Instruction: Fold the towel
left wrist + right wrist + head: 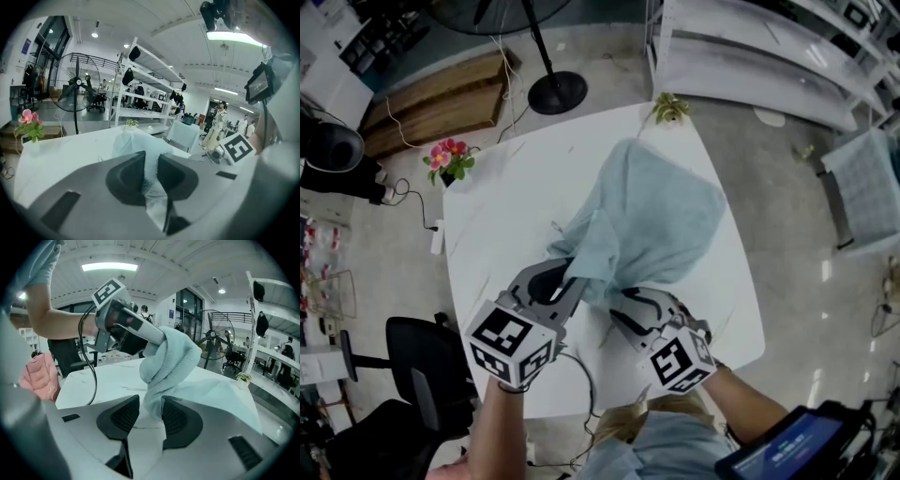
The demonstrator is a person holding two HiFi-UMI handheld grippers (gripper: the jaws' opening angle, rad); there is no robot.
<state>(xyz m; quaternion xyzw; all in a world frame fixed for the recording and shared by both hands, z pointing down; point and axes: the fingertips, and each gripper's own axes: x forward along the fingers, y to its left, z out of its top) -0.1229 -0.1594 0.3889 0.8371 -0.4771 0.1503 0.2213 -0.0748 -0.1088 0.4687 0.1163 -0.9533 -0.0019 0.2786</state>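
Left gripper pinches towel corner, raised above table. Right gripper pads spread; twisted towel strand hangs between them, unclamped. Best: let twist fall out, slide to free corner, pinch near edge, keep both corners level.

Head cam: we're looking steeply down on the table, left gripper & right gripper low in frame. Left gripper view sits tight behind its jaws, facing across twd the fan. Right gripper view, equally close, faces the left gripper. All three share the towel.
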